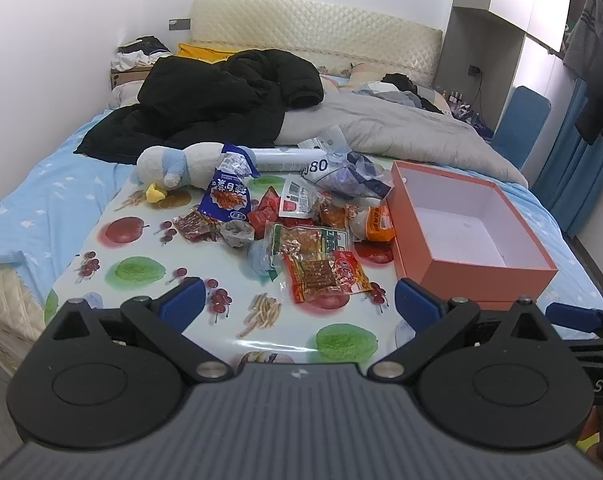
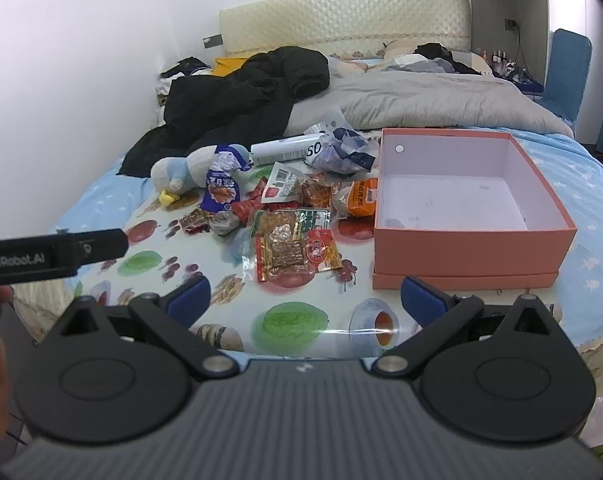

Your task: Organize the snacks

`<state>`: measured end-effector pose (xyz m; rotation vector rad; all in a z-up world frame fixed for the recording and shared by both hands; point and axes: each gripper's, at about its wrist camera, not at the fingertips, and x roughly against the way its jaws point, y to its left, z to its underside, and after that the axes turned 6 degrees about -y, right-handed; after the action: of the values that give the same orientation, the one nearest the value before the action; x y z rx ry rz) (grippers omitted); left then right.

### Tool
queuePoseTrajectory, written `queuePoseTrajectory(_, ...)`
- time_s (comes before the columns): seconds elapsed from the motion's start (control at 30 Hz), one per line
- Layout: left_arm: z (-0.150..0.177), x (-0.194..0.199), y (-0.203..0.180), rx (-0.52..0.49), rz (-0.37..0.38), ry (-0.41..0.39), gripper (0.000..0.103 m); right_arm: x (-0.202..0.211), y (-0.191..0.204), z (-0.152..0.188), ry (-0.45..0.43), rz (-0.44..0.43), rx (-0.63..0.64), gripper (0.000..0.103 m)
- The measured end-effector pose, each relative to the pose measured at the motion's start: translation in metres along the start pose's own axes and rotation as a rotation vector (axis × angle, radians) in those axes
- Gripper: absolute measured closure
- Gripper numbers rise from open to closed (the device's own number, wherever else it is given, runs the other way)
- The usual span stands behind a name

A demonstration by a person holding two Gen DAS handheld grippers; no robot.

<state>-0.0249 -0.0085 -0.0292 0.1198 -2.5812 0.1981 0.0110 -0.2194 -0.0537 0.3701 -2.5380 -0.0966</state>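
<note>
Both grippers, left and right, hang spread over the mat's near edge; snacks lie just beside the box.

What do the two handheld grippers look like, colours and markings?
The left gripper and right gripper match: ribbed grey body, black linkage arms with round discs and silver pivot pins, blue pads on black fingers. From the right wrist view, the left unit's black bar reads GenRoboAI in white. No cables or sleeves are visible.
</note>
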Motion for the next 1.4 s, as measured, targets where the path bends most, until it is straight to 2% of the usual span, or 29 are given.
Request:
queuePoseTrajectory(0.57,0.012,-0.02,0.003,-0.014,-0.001,0.001,0.001,-0.011,-0.001,0.01,0.023,-0.021,-0.021,0.0)
queuePoseTrajectory(0.7,0.014,-0.041,0.006,-0.016,-0.021,0.012,0.001,-0.023,-0.001,0.013,0.039,0.005,-0.019,0.0)
queuePoseTrajectory(0.93,0.011,-0.076,0.015,-0.023,0.016,0.004,0.001,-0.046,-0.004,0.015,0.024,0.002,-0.045,0.0)
queuePoseTrajectory(1.03,0.018,-0.104,0.02,-0.032,0.034,0.039,0.001,-0.063,-0.002,0.018,0.031,-0.011,-0.036,0.0)
queuePoseTrajectory(1.13,0.023,-0.132,0.027,-0.021,0.036,0.085,0.001,-0.081,0.004,0.022,0.044,-0.024,-0.008,0.007)
queuePoseTrajectory(1.2,0.023,-0.15,0.031,-0.022,0.041,0.1,0.001,-0.091,0.007,0.025,0.039,-0.02,0.006,0.007)
queuePoseTrajectory(1.3,0.022,-0.17,0.038,-0.03,0.021,0.085,0.001,-0.104,0.009,0.03,0.048,-0.019,0.007,0.007)
queuePoseTrajectory(1.37,0.023,-0.182,0.041,-0.042,0.038,0.072,0.001,-0.114,0.011,0.033,0.057,-0.032,0.01,0.011)
queuePoseTrajectory(1.4,0.023,-0.191,0.044,-0.052,0.043,0.083,0.002,-0.12,0.012,0.035,0.058,-0.037,0.022,0.016)
